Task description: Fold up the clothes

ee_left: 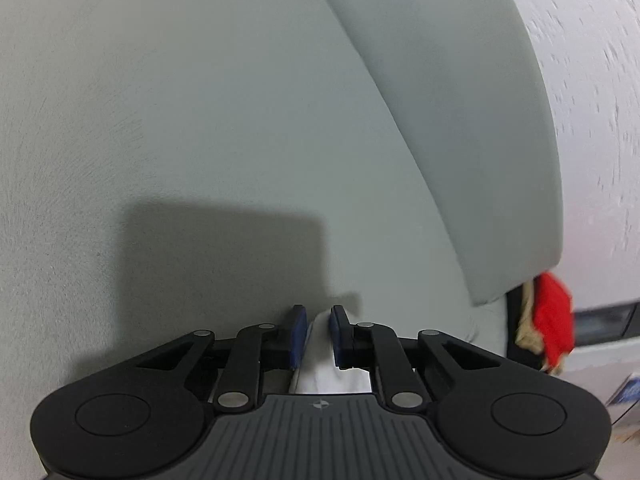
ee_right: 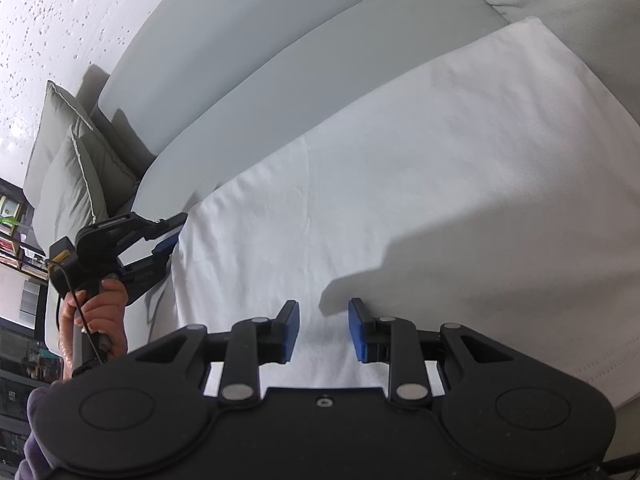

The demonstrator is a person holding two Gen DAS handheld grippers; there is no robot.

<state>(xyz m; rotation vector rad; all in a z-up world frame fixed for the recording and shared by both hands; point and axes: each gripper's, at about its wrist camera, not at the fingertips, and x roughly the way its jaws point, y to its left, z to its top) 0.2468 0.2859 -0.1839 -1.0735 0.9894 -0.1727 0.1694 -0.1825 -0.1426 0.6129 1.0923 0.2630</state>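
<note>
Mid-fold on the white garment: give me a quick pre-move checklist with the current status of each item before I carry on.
1. Left gripper holding fabric: ok, white cloth sits between its blue pads.
2. Right gripper holding fabric: not ok, jaws stand apart above the white garment with nothing pinched.
3. Garment lies flat on the sofa: ok, only faint creases.
4. Left grip placed at the garment's edge: ok, the right wrist view shows it at the left border.
5. Far corner of garment flat: ok.
6. Near hem under the right gripper: cannot tell, the gripper body hides it.
</note>
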